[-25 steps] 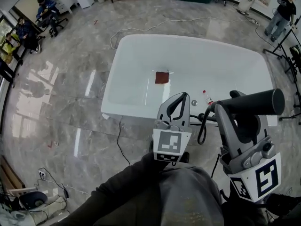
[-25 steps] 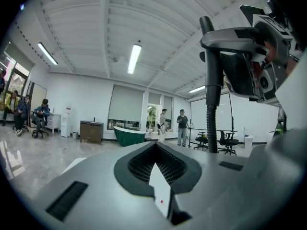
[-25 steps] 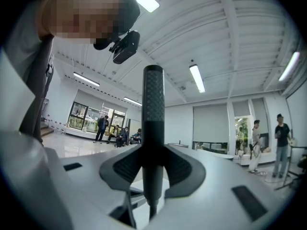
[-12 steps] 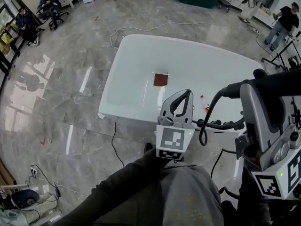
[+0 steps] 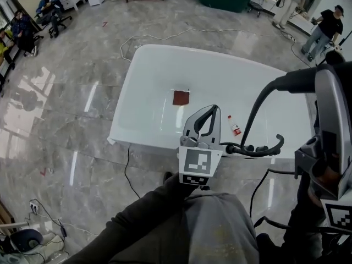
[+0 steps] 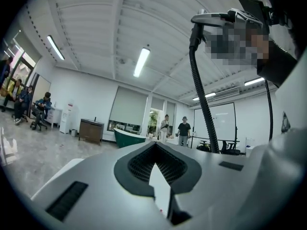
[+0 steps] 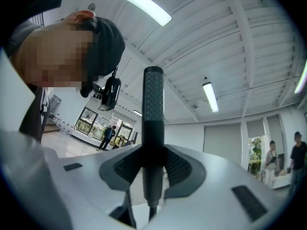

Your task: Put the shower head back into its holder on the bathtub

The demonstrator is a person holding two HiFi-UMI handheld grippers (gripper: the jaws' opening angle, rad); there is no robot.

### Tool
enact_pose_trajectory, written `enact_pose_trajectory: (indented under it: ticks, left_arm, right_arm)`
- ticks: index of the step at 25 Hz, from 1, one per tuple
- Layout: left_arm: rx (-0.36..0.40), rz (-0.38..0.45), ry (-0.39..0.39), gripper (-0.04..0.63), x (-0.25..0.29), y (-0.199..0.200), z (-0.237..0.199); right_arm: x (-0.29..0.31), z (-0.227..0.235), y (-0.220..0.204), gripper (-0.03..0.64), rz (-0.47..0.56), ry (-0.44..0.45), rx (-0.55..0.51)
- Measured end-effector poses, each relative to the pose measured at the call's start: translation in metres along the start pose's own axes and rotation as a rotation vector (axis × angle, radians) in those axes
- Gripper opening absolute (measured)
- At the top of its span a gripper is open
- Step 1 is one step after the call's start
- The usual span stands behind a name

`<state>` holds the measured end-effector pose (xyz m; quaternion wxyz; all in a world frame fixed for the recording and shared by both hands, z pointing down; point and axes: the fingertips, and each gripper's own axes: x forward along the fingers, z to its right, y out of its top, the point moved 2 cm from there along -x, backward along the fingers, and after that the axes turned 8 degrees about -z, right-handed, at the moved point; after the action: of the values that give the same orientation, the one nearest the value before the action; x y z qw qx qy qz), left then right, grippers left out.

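while my right gripper (image 7: 153, 158) is closed hard on the dark, textured handle of the shower head (image 7: 153, 110), the handle stands upright between the pads and rises above the gripper tips; in the head view the same right gripper (image 5: 329, 86) sits high at the right edge, with the shower head (image 5: 339, 70) above it, off to the right of the bathtub (image 5: 122, 126) and well up from its rim; the black hose (image 5: 254, 114) drops from the handle in a long curve and loops by the dark fittings on the near rim; i cannot tell which of them is the holder; my left gripper (image 5: 212, 110) is just left of that loop, over the near rim; in its own view the left gripper (image 6: 156, 150) has its tips together and nothing between them, and the hose (image 6: 200, 90) runs up past it on the right; a dark sleeve (image 5: 143, 219) leads up to it; inside the white bathtub lies a brown square (image 5: 181, 97), and a small white and red bottle (image 5: 234, 126) is near the rim, between the two grippers; round the tub is glossy grey floor (image 5: 66, 120), with a pale cable (image 5: 165, 34) trailing past the far end; seated people (image 5: 47, 4) are at the far left, another person (image 5: 325, 25) stands at the far right.
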<state>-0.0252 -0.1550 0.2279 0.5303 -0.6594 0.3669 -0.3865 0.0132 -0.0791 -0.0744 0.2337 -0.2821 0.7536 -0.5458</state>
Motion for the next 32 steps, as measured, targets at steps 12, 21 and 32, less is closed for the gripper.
enact_pose_trajectory:
  ticks: [12, 21, 32]
  left_arm:
    - [-0.01, -0.008, -0.015, 0.003, 0.0, 0.001, -0.013]
    - [-0.001, -0.043, -0.037, 0.003, 0.006, -0.008, -0.005]
    - [-0.008, -0.083, -0.047, 0.003, 0.012, -0.02, 0.004]
  right_arm:
    - [0.009, 0.015, -0.028, 0.141, -0.035, -0.038, 0.085]
    - [-0.003, 0.023, -0.094, 0.141, -0.121, -0.092, 0.214]
    - [-0.015, 0.021, -0.165, 0.141, -0.218, -0.099, 0.324]
